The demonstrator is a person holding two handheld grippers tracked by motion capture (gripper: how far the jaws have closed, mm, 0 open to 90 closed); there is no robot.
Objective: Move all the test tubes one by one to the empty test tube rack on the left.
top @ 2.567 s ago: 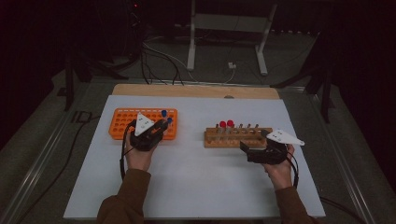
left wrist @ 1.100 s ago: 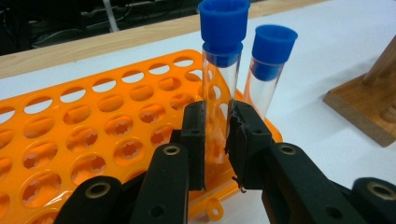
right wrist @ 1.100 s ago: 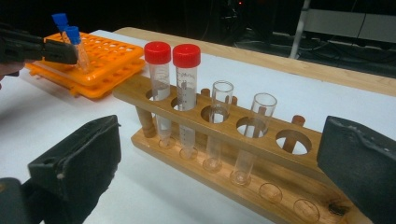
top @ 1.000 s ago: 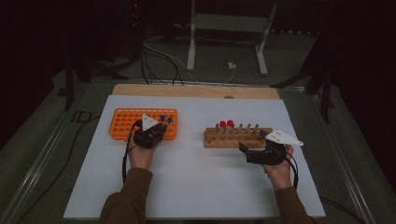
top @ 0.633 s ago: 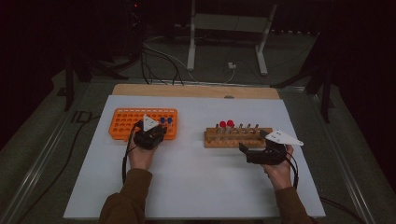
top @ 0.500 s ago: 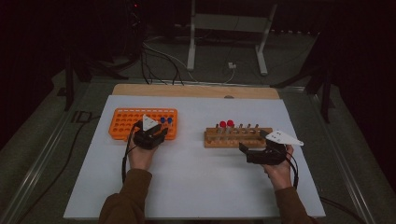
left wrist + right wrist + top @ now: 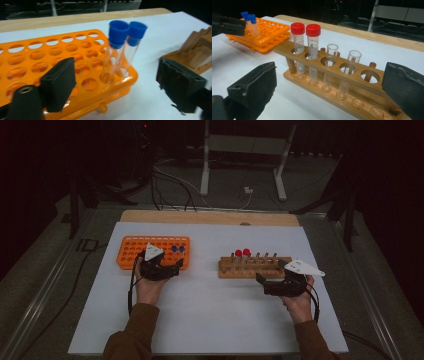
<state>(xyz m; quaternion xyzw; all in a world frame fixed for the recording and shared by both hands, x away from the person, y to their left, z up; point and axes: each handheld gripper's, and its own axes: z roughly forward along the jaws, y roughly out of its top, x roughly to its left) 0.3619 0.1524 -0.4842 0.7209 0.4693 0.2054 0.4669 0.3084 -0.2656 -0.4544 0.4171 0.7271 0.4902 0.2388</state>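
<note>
A white table carries an orange rack at left and a wooden rack at right. Two blue-capped tubes stand upright, slightly tilted, in the orange rack's near-right corner. Two red-capped tubes, their printed graduations unreadable, stand beside two uncapped tubes. The left gripper and right gripper gape wide, holding nothing.

Camera layout: one overhead, two gripper-mounted.
High view looks forward and down; both low, close gripper views share the orange tube rack and wooden rack.
</note>
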